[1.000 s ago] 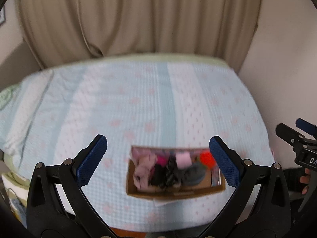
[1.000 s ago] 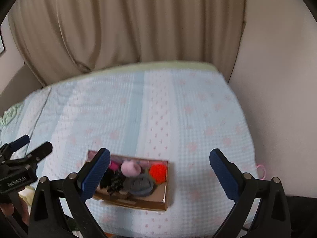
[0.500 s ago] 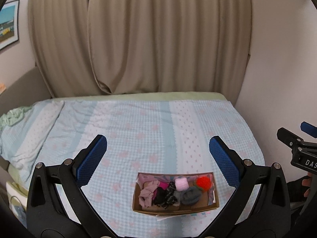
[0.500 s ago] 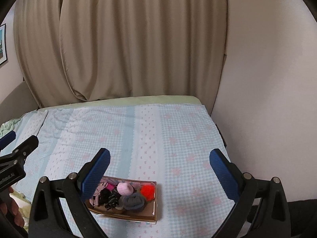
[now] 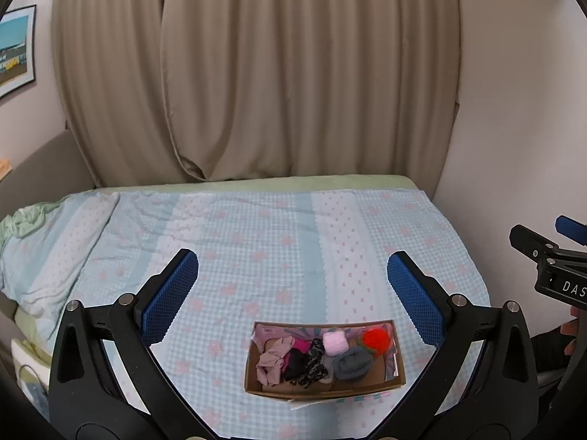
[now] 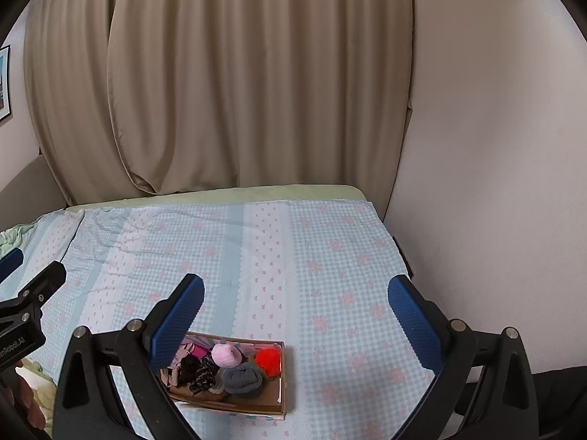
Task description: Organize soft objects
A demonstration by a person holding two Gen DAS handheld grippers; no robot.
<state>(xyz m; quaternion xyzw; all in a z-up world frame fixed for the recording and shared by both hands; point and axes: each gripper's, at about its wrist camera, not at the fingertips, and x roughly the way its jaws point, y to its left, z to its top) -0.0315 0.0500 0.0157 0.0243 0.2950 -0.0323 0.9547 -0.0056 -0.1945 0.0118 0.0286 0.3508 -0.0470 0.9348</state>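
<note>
Far left, a framed picture [image 5: 14,49] hangs on the wall, and beige curtains [image 5: 256,73] fill the back of the room. Below them the bed [image 5: 256,242] spreads out under a pale blue checked cover with pink flowers, rumpled at its left end.

The left gripper [image 5: 291,293] hangs above the bed with its blue pads spread wide, holding nothing. Between those pads, near the bed's front edge, sits the box [image 5: 323,390], an open cardboard tray. Inside, left to right: a beige-pink cloth [image 5: 273,361], a black bundle [image 5: 297,365], a dark patterned piece [image 5: 314,359], a pink roll [image 5: 334,343], a grey roll [image 5: 353,363] and a red pom [image 5: 376,341], all packed touching.

Over to the right gripper [image 6: 295,311], its jaws are released too, wide apart and empty, above the bed. The box lies low and left in its view, partly behind its left pad [image 6: 178,324]. A plain wall [image 6: 495,183] closes the right side.
</note>
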